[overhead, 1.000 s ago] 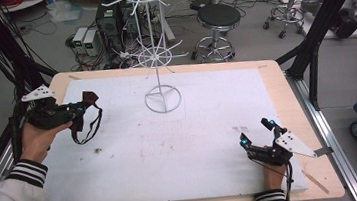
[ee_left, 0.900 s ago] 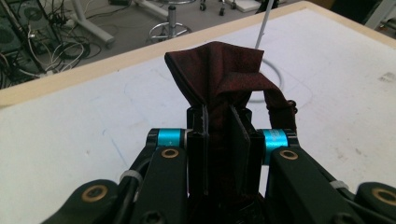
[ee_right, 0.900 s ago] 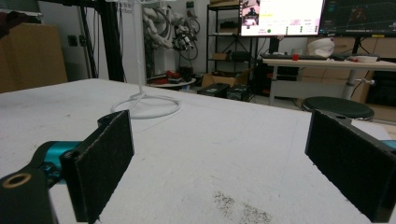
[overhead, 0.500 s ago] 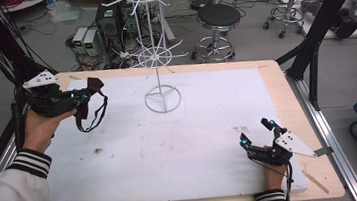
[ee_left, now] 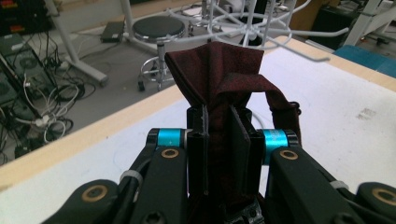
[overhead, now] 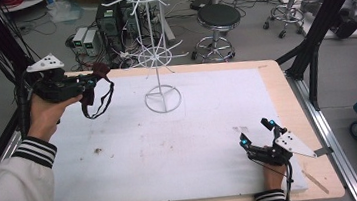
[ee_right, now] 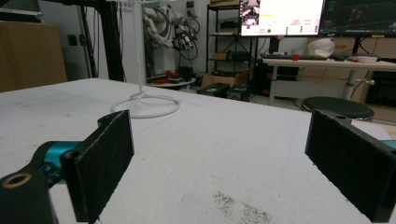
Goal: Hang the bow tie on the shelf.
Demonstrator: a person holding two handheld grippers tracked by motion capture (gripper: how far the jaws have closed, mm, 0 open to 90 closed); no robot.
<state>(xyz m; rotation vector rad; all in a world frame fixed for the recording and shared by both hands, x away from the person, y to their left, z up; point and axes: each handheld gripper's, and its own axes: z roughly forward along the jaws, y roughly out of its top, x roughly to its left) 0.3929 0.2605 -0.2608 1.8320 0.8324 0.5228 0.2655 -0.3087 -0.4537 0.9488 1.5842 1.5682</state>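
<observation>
The left tool is clamped on a dark red bow tie, whose folded cloth stands up between the closed jaws in the left gripper view. In the high view its thin neck strap droops in a loop below the tool, hanging clear of the bench. The tool is held up in the air over the bench's far left corner, pointing across toward the middle.

What matters next, I'd say, is the white wire display stand. It lies to the right of the left tool and slightly farther from the person, with its ring base on the white bench cover and its pole rising upright to two tiers of radiating wire hooks. The lower tier sits just ahead of the bow tie in the left gripper view, near but not touching. The strap loop hangs downward, so it would probably need lifting over a hook tip to catch.

The right tool rests low at the near right of the bench, jaws wide apart and empty, well apart from the stand. The left hand is clearly the nearer one.
</observation>
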